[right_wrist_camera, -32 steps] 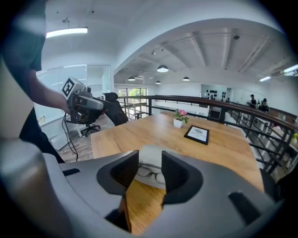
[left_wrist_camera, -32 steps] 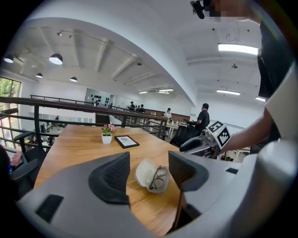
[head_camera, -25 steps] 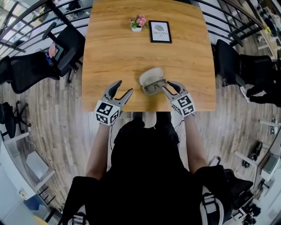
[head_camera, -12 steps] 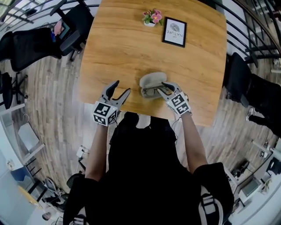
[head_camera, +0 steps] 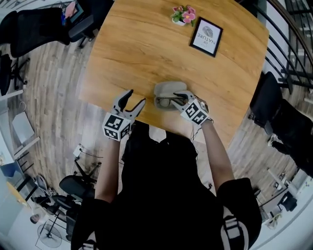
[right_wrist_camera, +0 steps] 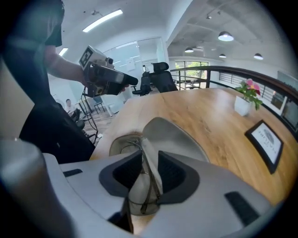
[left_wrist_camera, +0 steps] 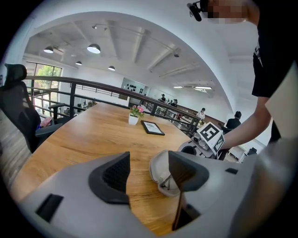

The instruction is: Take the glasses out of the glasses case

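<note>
The wooden tabletop (head_camera: 146, 53) stands on a railed gallery with office chairs around it. At its near edge the left gripper (head_camera: 136, 96) hovers with its fingers (left_wrist_camera: 114, 174) spread and nothing between them, just beside the open glasses case (head_camera: 168, 88), whose lid lies back toward the far side. The glasses (head_camera: 168, 101) rest in the case's tray. The right gripper (head_camera: 180, 99) reaches in from the right, tilted downward, and its fingers (right_wrist_camera: 174, 174) have just been closing with a lens and thin rim between the pads, which now seem to pinch them.

The step in hand is likely the lift out. It calls for a light hold on the rim, not the lens face, and a straight, slow rise so the temples clear the tray wall. The left gripper may need to pin the case, which looks light enough to come up too. Farther off stand a picture frame (head_camera: 206, 36) and a small flower pot (head_camera: 184, 14), well apart from the work.
</note>
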`<control>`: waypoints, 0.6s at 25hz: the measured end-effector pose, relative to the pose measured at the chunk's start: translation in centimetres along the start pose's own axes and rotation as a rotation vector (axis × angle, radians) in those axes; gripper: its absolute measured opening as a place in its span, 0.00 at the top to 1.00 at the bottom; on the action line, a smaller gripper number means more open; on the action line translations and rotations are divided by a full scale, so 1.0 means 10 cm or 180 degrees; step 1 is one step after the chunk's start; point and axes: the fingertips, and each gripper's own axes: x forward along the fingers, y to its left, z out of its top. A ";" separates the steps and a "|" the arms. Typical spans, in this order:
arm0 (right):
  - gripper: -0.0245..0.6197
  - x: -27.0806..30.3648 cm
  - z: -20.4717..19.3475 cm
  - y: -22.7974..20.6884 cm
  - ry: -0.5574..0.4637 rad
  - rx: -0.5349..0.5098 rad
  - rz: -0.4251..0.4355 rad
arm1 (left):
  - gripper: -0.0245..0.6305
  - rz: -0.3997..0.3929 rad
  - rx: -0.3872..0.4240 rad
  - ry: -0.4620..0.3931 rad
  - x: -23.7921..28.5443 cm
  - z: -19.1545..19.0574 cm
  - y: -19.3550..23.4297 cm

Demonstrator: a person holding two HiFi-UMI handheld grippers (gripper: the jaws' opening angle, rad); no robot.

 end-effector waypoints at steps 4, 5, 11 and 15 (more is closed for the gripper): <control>0.79 0.07 -0.05 0.11 0.0156 -0.0150 0.0340 | 0.56 0.0094 -0.0104 -0.0023 -0.02 -0.10 -0.01; 0.79 0.10 -0.07 0.13 0.0202 -0.0212 0.0387 | 0.56 0.0111 -0.0129 -0.0027 -0.03 -0.12 -0.01; 0.84 0.20 -0.12 0.15 0.0400 -0.0517 0.0495 | 0.56 0.0184 -0.0222 -0.0031 -0.07 -0.25 -0.01; 0.90 0.26 -0.14 0.15 0.0486 -0.0661 0.0547 | 0.56 0.0215 -0.0231 -0.0033 -0.10 -0.26 0.02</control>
